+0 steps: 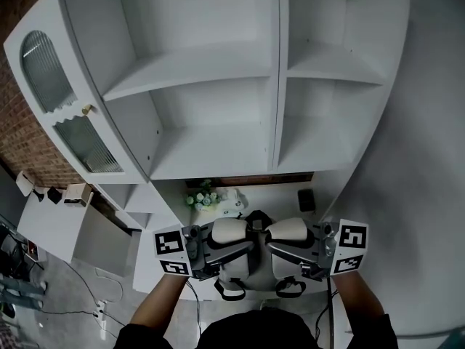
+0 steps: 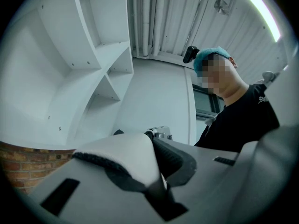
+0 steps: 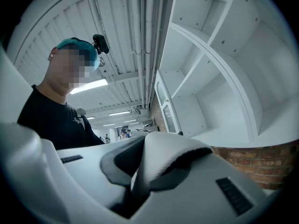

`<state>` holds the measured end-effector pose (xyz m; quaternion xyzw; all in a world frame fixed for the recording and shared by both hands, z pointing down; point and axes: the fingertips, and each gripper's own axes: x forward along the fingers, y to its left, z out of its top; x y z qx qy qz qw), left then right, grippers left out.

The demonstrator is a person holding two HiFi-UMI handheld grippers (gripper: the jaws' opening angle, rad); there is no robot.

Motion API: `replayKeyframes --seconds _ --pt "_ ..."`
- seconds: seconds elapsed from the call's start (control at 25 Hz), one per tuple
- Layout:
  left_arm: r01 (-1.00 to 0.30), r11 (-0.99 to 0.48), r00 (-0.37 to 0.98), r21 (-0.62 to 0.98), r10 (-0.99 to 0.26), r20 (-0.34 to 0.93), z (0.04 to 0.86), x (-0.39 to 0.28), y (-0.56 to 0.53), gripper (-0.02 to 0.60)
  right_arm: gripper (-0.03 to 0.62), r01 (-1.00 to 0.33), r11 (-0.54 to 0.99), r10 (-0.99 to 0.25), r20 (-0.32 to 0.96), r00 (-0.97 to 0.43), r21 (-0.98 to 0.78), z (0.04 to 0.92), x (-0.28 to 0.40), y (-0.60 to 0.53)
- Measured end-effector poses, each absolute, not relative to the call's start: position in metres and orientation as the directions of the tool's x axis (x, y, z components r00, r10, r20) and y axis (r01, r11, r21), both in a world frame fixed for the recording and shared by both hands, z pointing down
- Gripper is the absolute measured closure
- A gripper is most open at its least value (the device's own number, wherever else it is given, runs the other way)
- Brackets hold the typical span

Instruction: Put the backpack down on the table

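Note:
The backpack (image 1: 256,257) is white with black trim and hangs close in front of my body, above the front of the white table (image 1: 272,193). My left gripper (image 1: 243,247) is shut on its left shoulder strap (image 1: 229,231). My right gripper (image 1: 272,247) is shut on the right shoulder strap (image 1: 288,230). In the left gripper view the white padded strap (image 2: 124,153) with its black edge is pinched in the left gripper (image 2: 156,176). The right gripper view shows the other strap (image 3: 170,155) clamped in the right gripper (image 3: 138,181). Two black strap loops (image 1: 231,291) dangle below.
A tall white shelf unit (image 1: 218,71) with bare shelves rises behind the table. A bunch of flowers (image 1: 201,198) and a small dark object (image 1: 306,200) lie on the table. A cabinet door with ribbed glass (image 1: 69,107) stands at the left. The person's black shirt (image 2: 243,120) fills the gripper views.

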<state>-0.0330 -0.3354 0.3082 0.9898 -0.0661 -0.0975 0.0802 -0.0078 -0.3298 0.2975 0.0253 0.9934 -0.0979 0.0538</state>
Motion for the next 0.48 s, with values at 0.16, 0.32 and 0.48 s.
replayKeyframes --seconds 0.16,0.32,0.48 --pt "-0.12 -0.979 0.974 0.165 -0.149 -0.174 0.31 -0.028 -0.348 0.523 0.546 0.056 0.98 0.037 -0.106 -0.994 -0.189 0.3 -0.004 -0.344" --pt "-0.129 -0.978 0.972 0.166 -0.158 -0.176 0.313 -0.026 -0.368 0.523 0.546 0.05 0.982 0.034 -0.086 -0.996 -0.184 0.304 -0.002 -0.366" --pt "-0.132 -0.973 0.97 0.187 -0.166 -0.178 0.322 -0.025 -0.381 0.523 0.546 0.034 0.979 0.02 -0.073 -0.997 -0.199 0.312 -0.003 -0.383"
